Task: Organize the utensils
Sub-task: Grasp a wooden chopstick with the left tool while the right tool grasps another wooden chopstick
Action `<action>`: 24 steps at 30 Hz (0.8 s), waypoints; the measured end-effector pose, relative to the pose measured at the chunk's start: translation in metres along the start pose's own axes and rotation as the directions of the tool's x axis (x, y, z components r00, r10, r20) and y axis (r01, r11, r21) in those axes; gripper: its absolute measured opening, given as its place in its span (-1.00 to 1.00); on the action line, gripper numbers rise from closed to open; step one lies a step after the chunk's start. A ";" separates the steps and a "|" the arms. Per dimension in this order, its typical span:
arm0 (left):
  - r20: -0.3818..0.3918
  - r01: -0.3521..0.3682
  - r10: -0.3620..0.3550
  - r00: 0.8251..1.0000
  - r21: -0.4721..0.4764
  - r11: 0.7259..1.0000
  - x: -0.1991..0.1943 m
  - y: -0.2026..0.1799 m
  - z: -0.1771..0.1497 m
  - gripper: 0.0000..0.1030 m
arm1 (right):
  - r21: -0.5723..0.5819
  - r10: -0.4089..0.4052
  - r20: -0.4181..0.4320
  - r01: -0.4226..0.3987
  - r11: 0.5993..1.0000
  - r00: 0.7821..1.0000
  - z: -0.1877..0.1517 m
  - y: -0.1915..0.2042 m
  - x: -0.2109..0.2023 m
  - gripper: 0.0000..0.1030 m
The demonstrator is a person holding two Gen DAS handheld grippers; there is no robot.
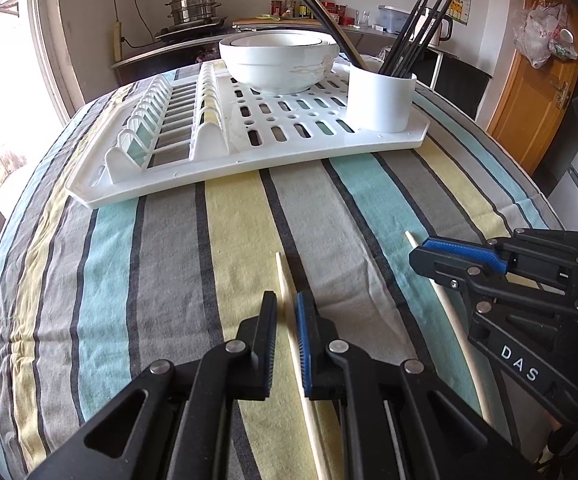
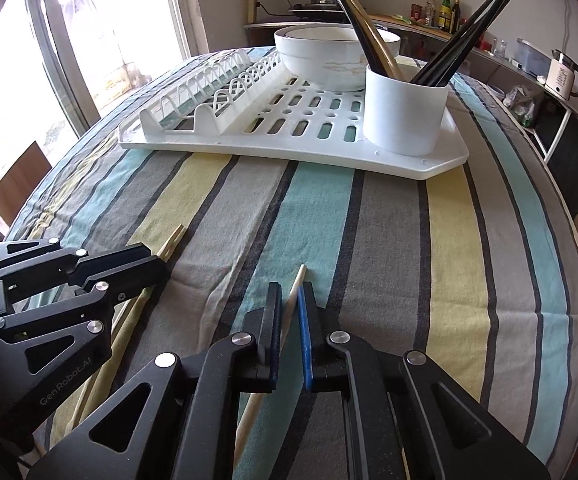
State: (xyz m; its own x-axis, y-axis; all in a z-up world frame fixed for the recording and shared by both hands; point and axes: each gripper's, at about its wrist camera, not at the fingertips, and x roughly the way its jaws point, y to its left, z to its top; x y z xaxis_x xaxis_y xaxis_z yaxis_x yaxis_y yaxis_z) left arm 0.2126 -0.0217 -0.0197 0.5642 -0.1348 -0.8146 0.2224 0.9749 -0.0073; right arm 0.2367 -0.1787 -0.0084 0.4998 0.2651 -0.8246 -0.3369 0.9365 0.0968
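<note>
Striped tablecloth [image 1: 149, 280]; "GenRobot.AI" left gripper [image 1: 286, 312], "DAS" right gripper [image 2: 289, 300], jaws each clamping a chopstick.

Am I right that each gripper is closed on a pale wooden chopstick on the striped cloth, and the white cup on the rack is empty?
Not quite: the cup holds black chopsticks, as the right wrist view shows. The rest stands: the left gripper and right gripper each pinch a wooden chopstick on the cloth.
</note>
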 end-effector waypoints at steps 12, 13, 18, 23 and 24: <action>-0.005 0.035 -0.036 0.999 -0.027 0.999 -0.007 0.006 0.010 -0.87 | 0.049 0.062 0.066 -0.065 0.997 0.996 0.004 -0.015 -0.026 -0.86; 0.003 0.039 -0.039 0.999 -0.028 0.999 -0.011 0.007 0.011 -0.87 | 0.050 0.065 0.073 -0.069 0.996 0.995 0.004 -0.016 -0.029 -0.86; 0.054 0.052 -0.050 0.997 -0.038 0.998 -0.032 0.010 0.018 -0.87 | 0.057 0.085 0.113 -0.092 0.994 0.990 0.008 -0.018 -0.045 -0.86; 0.113 0.063 -0.058 0.992 -0.049 0.997 -0.058 0.015 0.023 -0.87 | 0.058 0.092 0.160 -0.103 0.993 0.983 0.011 -0.019 -0.064 -0.87; 0.128 0.064 -0.058 0.990 -0.049 0.997 -0.064 0.015 0.024 -0.87 | 0.057 0.094 0.169 -0.105 0.993 0.981 0.012 -0.020 -0.068 -0.87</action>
State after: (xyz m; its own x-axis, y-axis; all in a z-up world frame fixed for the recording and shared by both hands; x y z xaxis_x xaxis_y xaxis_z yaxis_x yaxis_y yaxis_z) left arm 0.1995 -0.0024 0.0462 0.6473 -0.2122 -0.7321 0.2189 0.9718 -0.0881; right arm 0.2193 -0.2127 0.0522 0.5940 0.3867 -0.7054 -0.3410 0.9153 0.2145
